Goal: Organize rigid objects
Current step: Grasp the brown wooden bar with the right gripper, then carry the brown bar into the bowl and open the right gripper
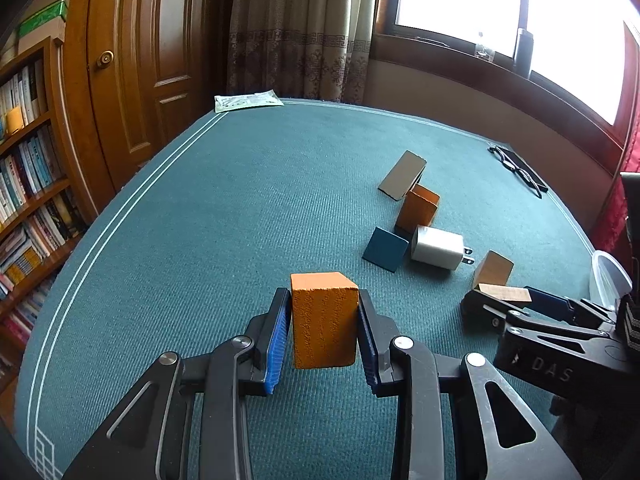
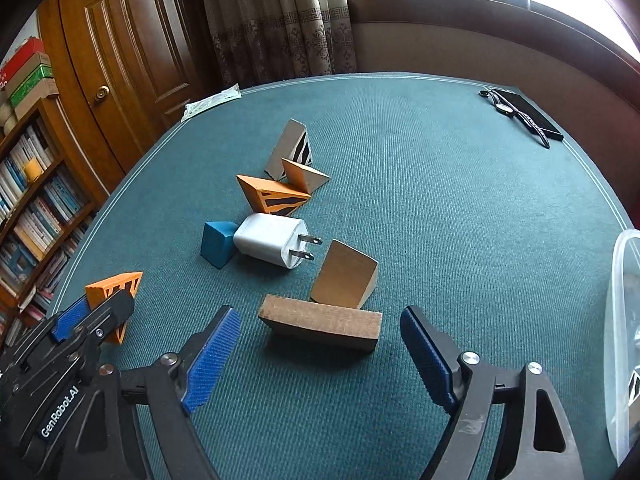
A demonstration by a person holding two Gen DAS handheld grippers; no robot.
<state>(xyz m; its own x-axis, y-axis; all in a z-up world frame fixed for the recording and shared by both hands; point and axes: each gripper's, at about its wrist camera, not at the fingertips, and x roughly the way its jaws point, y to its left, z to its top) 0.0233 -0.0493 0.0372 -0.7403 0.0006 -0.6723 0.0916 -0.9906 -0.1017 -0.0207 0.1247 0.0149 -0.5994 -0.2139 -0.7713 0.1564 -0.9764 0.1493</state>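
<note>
While the left claw (image 1: 323, 320) grips an orange block (image 1: 323, 320) above the bench (image 1: 200, 220), the right claw (image 2: 320, 344) gapes around a brown block (image 2: 320, 322); next, probably, closing, then carrying toward the clear bin (image 2: 624, 320) at three o'clock.

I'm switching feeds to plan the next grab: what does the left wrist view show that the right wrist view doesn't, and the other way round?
Only the left wrist view shows the left gripper head-on, its pads closed on both sides of the orange block.

Only the right wrist view shows the right gripper open around the brown flat block, plus the black stripes on the orange wedge and the grey wedge.

Both show the white charger, the blue block, the tan wedge and the clear container.
</note>
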